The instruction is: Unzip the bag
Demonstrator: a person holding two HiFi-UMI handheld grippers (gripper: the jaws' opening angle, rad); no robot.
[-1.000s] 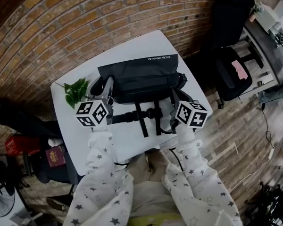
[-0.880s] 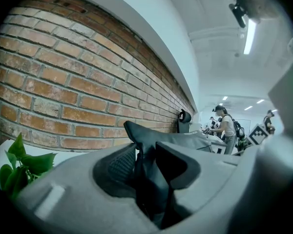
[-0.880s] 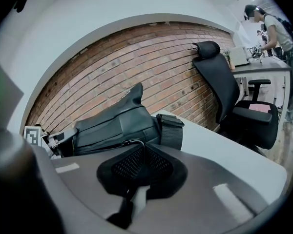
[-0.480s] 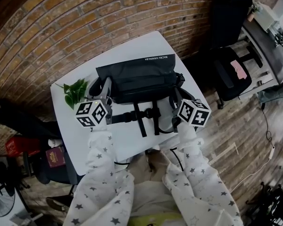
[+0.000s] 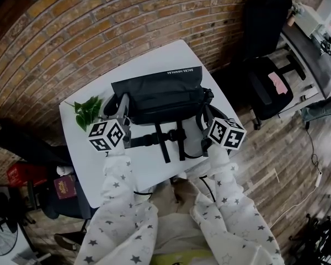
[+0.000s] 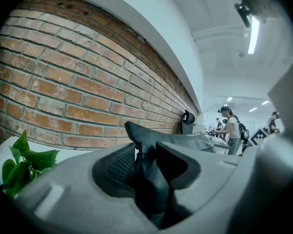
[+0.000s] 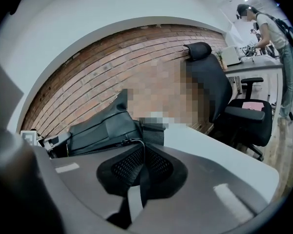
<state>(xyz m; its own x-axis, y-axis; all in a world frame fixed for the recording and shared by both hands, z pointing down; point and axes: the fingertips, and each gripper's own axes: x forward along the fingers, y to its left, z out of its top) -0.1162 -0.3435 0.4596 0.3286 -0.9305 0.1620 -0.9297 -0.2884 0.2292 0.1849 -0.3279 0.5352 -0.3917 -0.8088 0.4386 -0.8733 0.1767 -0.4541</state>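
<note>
Left gripper point(image 6: 145, 152): a fold of the bag point(image 6: 190, 141) fills the jaw gap, and its lower part is hidden behind the claw body. Leaves point(image 6: 20, 164) left of the claw, bases hidden too. Right gripper point(image 7: 142, 161): the zip pull point(image 7: 135, 199) is pinched, its near end out of sight. The bag's white print point(image 5: 179, 70), beyond both claws, is too small to read.
</note>
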